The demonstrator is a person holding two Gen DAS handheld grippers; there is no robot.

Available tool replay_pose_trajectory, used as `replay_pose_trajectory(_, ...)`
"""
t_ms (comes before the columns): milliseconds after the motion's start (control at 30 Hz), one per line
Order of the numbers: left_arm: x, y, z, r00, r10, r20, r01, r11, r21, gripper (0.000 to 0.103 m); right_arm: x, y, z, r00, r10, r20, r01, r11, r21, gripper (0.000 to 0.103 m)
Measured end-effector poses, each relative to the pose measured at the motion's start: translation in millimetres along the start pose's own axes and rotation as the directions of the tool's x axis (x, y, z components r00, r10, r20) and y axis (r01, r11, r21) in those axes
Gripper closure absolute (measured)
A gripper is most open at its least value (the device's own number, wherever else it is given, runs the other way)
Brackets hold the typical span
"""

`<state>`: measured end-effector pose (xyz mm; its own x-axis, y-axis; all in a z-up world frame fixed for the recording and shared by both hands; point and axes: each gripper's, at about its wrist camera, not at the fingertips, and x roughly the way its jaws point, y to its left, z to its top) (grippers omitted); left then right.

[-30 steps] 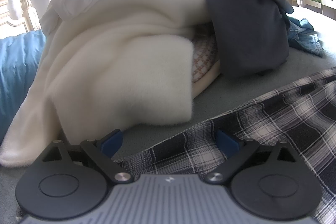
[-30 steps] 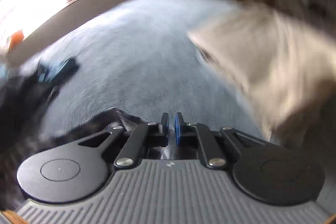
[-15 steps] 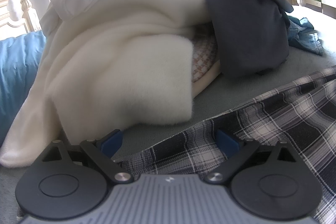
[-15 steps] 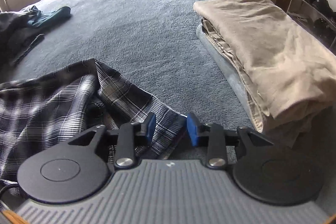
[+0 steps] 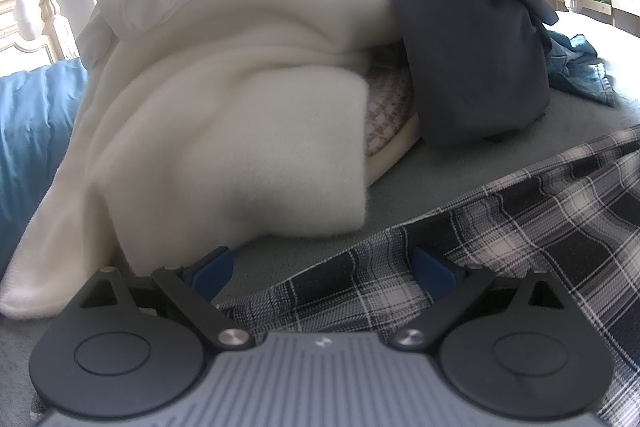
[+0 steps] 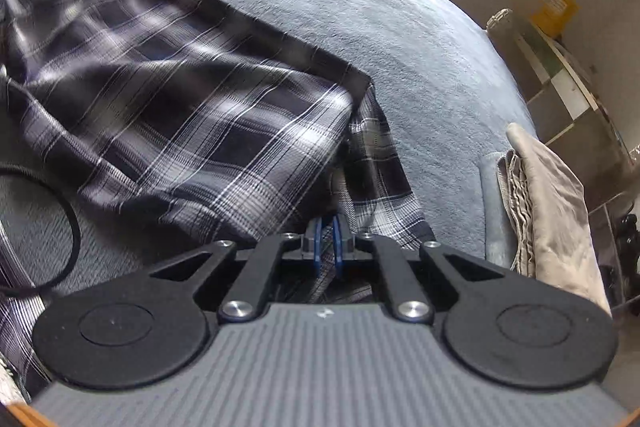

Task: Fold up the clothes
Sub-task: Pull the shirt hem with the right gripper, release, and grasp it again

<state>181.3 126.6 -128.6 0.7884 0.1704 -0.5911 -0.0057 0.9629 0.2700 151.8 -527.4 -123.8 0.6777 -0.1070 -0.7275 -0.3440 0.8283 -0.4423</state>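
Left wrist view: left tongs [image 5: 322, 273] standing apart, resting over the edge of the plaid shirt [image 5: 520, 227] on the bed [image 5: 460, 163], beside a cream blanket [image 5: 224, 131].

Right wrist view: right tongs [image 6: 326, 247] clamping together on the plaid shirt [image 6: 180, 107], near folded beige trousers [image 6: 552, 211].

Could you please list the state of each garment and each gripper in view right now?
plaid shirt: spread out, rumpled, unfolded.
right gripper: shut on plaid shirt.
left gripper: open, over the shirt's edge.
beige garment: folded, stacked.
cream blanket: heaped, unfolded.
dark garment: draped on the heap.
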Motion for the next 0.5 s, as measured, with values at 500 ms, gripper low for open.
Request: replay_pose_trajectory(500, -0.5, 2.8, -0.3, 1.000, 0.004, 0.001, -0.004, 1.000, -0.002, 0.006, 22.9, -87.3, -9.0, 0.996, 0.010, -0.084, 0.038, 0.828, 0.559, 0.063)
